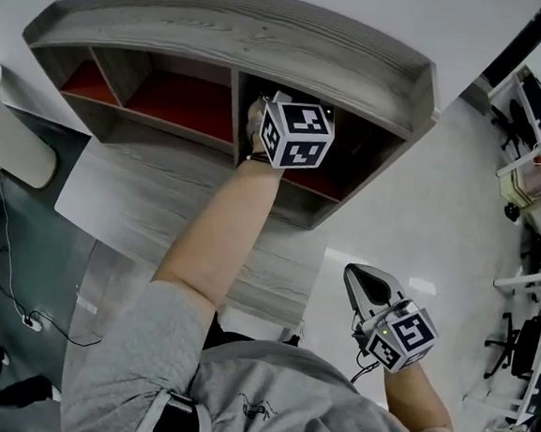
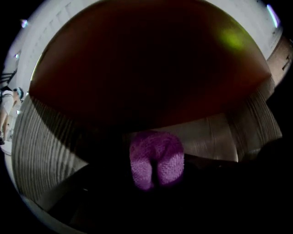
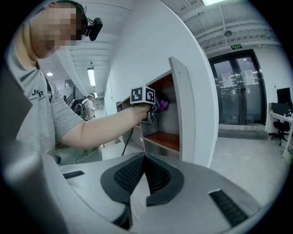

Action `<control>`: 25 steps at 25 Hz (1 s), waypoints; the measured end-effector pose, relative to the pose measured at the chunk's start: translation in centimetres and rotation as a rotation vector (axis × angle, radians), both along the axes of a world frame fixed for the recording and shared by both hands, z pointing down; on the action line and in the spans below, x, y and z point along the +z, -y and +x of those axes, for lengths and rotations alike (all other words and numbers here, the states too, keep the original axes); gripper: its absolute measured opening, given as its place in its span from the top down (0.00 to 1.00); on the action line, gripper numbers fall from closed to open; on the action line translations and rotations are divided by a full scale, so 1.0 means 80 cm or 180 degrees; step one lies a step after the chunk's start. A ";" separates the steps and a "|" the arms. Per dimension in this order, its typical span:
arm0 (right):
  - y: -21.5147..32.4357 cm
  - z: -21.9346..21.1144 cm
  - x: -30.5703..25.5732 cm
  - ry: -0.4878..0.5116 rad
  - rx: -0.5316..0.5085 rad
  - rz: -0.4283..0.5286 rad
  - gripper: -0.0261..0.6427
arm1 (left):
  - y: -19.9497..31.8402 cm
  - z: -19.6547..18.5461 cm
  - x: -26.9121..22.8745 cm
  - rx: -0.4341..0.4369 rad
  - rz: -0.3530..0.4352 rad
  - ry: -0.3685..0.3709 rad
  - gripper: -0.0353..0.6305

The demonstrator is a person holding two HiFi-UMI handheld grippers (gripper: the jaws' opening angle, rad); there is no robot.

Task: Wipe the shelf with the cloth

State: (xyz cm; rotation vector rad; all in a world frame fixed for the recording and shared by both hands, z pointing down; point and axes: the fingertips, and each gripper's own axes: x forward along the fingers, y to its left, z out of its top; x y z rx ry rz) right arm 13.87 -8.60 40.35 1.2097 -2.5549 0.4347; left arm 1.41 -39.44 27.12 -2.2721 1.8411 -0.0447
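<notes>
Purple knitted cloth (image 2: 156, 157) bulges from the left gripper (image 2: 155, 173), whose jaws are clamped on a bunched fold of it. We hold it deep inside the right-hand compartment (image 1: 354, 171) of the grey wood-grain shelf (image 1: 267, 41), near where a grey inner wall (image 2: 208, 137) meets a red panel (image 2: 151, 68). In the dark we cannot tell whether the cloth actually touches the wood. The right gripper (image 3: 144, 163) hangs well apart, low at our side, jaws together with nothing between them. We judge the wiping step to be in hand in this compartment; nothing shows whether the compartments to its left (image 1: 181, 104) are done. The next move calls for pressing the cloth flat against the surface and sweeping it along the panel into the corners.
</notes>
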 end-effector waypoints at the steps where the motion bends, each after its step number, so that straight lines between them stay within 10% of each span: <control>1: 0.001 0.008 0.002 0.0019 0.0021 -0.0003 0.93 | -0.001 0.011 0.001 0.0049 0.0010 0.0050 0.84; 15: 0.014 0.044 0.020 0.0175 0.0099 -0.0029 0.93 | -0.056 0.186 0.036 0.1373 0.0048 0.0453 0.83; 25: 0.024 -0.014 0.009 0.0189 -0.0205 0.0005 0.93 | -0.046 -0.026 0.077 -0.0064 -0.0251 -0.0053 0.84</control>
